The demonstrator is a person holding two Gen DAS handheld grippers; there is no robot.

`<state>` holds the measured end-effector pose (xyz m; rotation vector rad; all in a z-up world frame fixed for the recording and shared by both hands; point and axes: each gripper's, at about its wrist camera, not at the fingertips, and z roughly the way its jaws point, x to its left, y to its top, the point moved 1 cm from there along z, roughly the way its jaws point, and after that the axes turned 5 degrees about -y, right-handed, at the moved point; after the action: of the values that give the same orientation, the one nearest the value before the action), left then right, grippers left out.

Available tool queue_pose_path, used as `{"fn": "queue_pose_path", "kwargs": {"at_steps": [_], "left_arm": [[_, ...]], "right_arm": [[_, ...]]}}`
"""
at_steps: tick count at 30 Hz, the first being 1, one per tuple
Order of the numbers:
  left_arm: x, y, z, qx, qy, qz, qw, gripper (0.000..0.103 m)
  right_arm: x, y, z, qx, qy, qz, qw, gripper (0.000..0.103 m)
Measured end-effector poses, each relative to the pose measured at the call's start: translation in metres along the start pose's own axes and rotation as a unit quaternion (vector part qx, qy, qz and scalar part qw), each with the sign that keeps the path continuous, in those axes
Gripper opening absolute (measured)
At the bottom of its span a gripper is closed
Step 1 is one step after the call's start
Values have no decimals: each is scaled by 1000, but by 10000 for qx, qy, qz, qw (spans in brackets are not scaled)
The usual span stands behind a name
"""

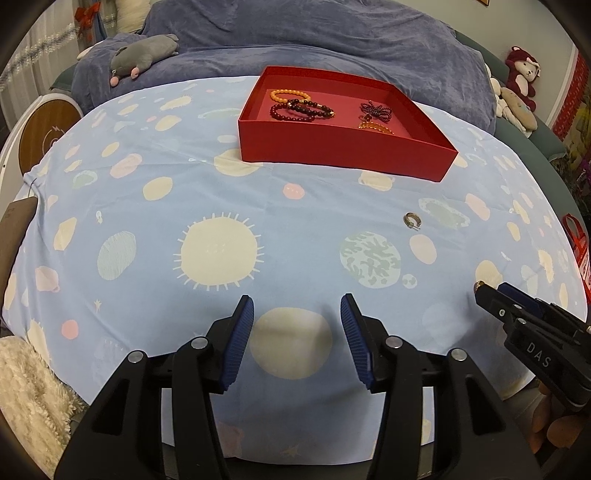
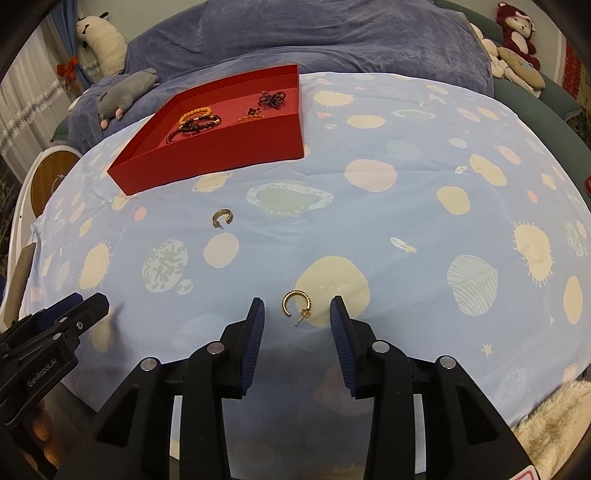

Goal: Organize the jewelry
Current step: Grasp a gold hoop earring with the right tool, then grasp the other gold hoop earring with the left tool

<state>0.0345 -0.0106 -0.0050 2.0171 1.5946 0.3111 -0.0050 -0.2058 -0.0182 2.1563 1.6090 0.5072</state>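
Note:
A red open box (image 1: 343, 147) (image 2: 221, 155) sits at the far side of the blue planet-print cloth. It holds several bead bracelets (image 1: 295, 105) (image 2: 195, 120) and a dark beaded piece (image 1: 375, 109) (image 2: 272, 99). One gold hoop earring (image 2: 297, 306) lies on the cloth between the open fingers of my right gripper (image 2: 297, 325); only its edge (image 1: 479, 284) shows past that gripper in the left wrist view. A second hoop earring (image 1: 410, 220) (image 2: 222, 218) lies mid-cloth. My left gripper (image 1: 297, 321) is open and empty above the near cloth. The right gripper (image 1: 491, 295) also shows at the right.
Blue blankets (image 1: 332, 44) and plush toys (image 1: 144, 55) (image 2: 517, 26) lie behind the cloth. A round wooden-topped object (image 1: 44, 129) stands at the left. A white fluffy throw (image 1: 26, 387) (image 2: 554, 424) sits at the near corners. The left gripper (image 2: 74, 314) shows at the lower left.

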Motion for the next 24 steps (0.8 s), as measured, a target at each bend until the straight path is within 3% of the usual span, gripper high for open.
{"fn": "queue_pose_path", "kwargs": {"at_steps": [5,7,8,15,24], "left_arm": [[4,-1,1,32,10,-53,10000,47],[4,-1,1,28,8,-58,10000,47],[4,0,1,29,-8,-71,10000,47],[-11,9,4,20,-158,17,9999,50],[-61,46,34,8,-498,217,9985,50]], "right_arm": [[2,2,9,70,-130,-74,9999,31],[2,2,9,86,-179,-110,9997,18],[2,1,9,84,-212,-129,9997,16],[-3,-3,2,128,-176,11,9998,16],[-17,0,-11,117,-158,273,9994,16]]}}
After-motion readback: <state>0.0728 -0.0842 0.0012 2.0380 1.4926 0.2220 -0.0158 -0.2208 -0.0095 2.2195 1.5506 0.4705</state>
